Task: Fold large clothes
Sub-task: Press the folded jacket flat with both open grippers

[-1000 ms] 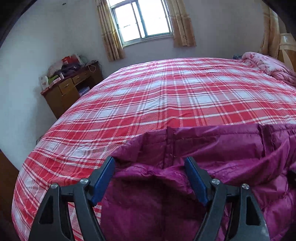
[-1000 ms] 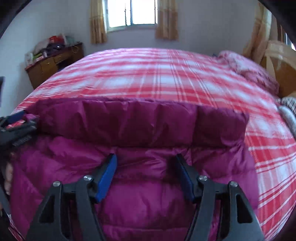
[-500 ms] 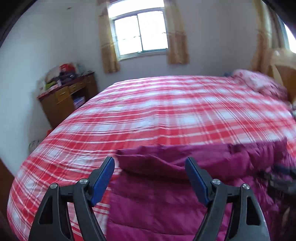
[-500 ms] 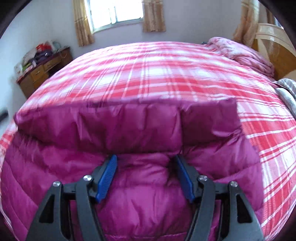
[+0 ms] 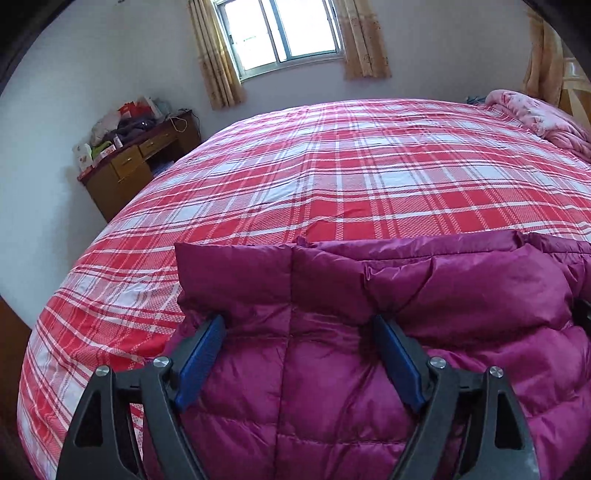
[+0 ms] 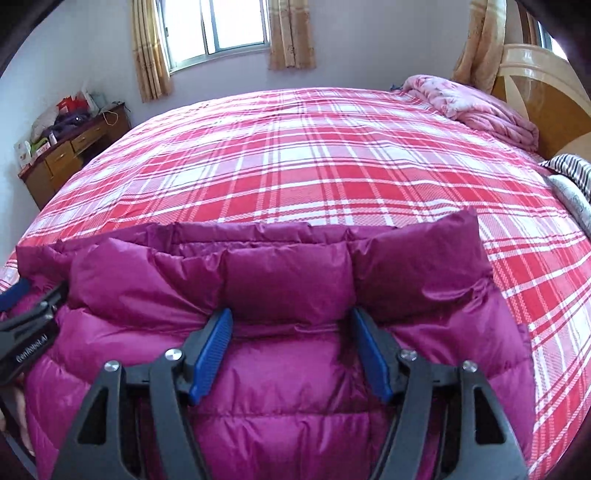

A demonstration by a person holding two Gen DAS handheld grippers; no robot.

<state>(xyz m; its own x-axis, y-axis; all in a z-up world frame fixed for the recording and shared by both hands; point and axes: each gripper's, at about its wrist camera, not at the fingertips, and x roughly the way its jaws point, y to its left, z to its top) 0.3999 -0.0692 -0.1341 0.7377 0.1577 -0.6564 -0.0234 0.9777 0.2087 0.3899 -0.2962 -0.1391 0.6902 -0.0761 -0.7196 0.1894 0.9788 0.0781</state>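
Pale walls, curtained daylit window (image 5: 280,35), cluttered wooden desk (image 5: 136,166), plaid-covered bed (image 5: 369,177)

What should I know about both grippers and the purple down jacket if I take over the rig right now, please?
Left gripper: open. Its jaws have just been opening, and they straddle the jacket's folded band without clamping it.
Right gripper: jaws apart around a puffed section of the same band. I cannot tell if it is gripping.
Purple down jacket: lying on the near side of the plaid bed.
Done: the far edge is turned back over the body as a band.
Left: probably the remaining folds to make it compact.
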